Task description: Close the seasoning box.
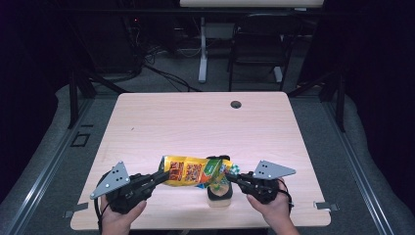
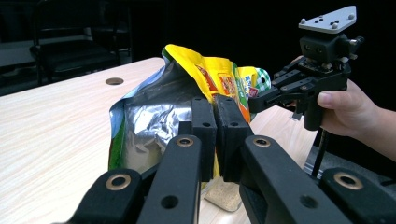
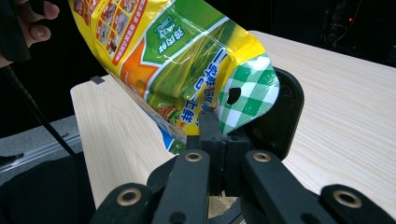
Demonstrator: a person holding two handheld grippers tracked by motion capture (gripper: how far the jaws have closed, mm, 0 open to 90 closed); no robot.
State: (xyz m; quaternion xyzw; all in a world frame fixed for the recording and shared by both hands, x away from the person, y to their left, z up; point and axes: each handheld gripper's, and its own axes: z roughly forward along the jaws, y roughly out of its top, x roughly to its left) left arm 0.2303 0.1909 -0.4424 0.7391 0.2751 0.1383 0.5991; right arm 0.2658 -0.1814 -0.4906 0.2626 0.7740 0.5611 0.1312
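High view first: we see a yellow and green snack bag (image 1: 195, 171) held off the worktop (image 1: 195, 122) near its front edge, at about 6 o'clock from the worktop's centre. Its long axis runs roughly from 9 o'clock to 3 o'clock, close to level. The end with the green checked corner and hang hole points toward 3 o'clock, and the yellow end toward 9 o'clock.

Our left gripper (image 1: 164, 175) pinches the yellow end, jaws pressed together on the bag. In the left gripper view the bag's silver inner foil shows just beyond this gripper (image 2: 215, 135).

Our right gripper (image 1: 232, 176) pinches the checked end. In the right gripper view its jaws (image 3: 215, 140) close on the bag's edge just below the hang hole.

Under the bag's right end, at about 5 o'clock from the bag's middle, stands a black-rimmed container (image 1: 220, 193) on the worktop, holding something pale and grainy. We cannot tell whether the bag touches it.
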